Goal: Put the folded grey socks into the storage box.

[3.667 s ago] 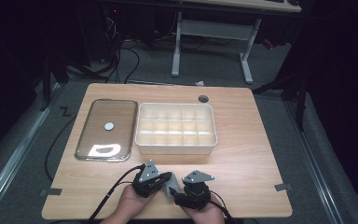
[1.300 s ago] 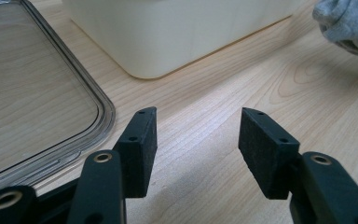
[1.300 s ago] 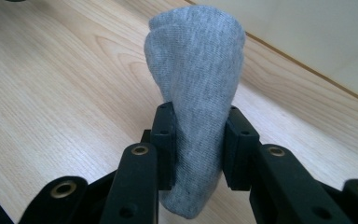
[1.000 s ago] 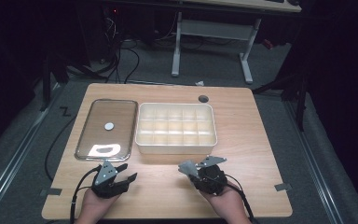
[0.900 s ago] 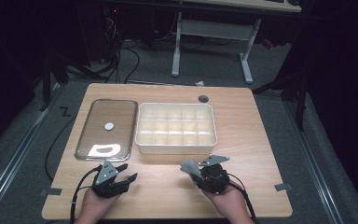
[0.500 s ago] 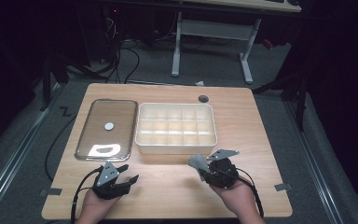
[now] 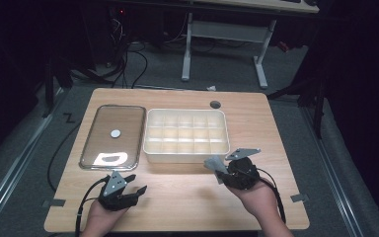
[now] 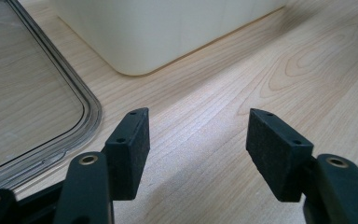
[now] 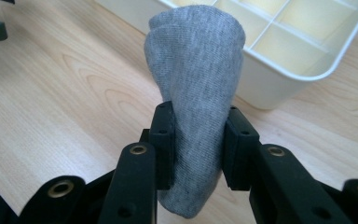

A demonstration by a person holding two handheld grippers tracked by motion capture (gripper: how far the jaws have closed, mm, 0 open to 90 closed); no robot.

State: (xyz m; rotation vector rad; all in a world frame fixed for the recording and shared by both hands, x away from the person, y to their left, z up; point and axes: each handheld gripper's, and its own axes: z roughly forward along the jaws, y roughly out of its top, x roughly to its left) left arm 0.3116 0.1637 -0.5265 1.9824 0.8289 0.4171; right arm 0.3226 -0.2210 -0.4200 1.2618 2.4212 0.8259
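My right gripper [image 7: 220, 169] is shut on a rolled grey cloth [image 9: 196, 79] that stands up between its pads. It hangs above the table just in front of the right front corner of a cream box [image 7: 177, 157] divided into several compartments, whose rim [image 9: 335, 56] is close behind the cloth. My left gripper [image 7: 134, 190] rests low over the table's front left, pointing toward the box wall [image 8: 168, 28]. Its jaws have just been opening and stand open [image 8: 198, 122], with bare wood between them.
A clear plastic lid [image 7: 113, 136] with a white round spot lies flat left of the box; its edge [image 8: 81, 100] is close to my left gripper. The wooden table [image 7: 187, 197] has a round cable hole [image 7: 215, 104] at the back. Cables trail off the front edge.
Both hands have parted from the front middle. My right gripper has carried the grey cloth up and to the right, closer to the box. The left hand stays in place.
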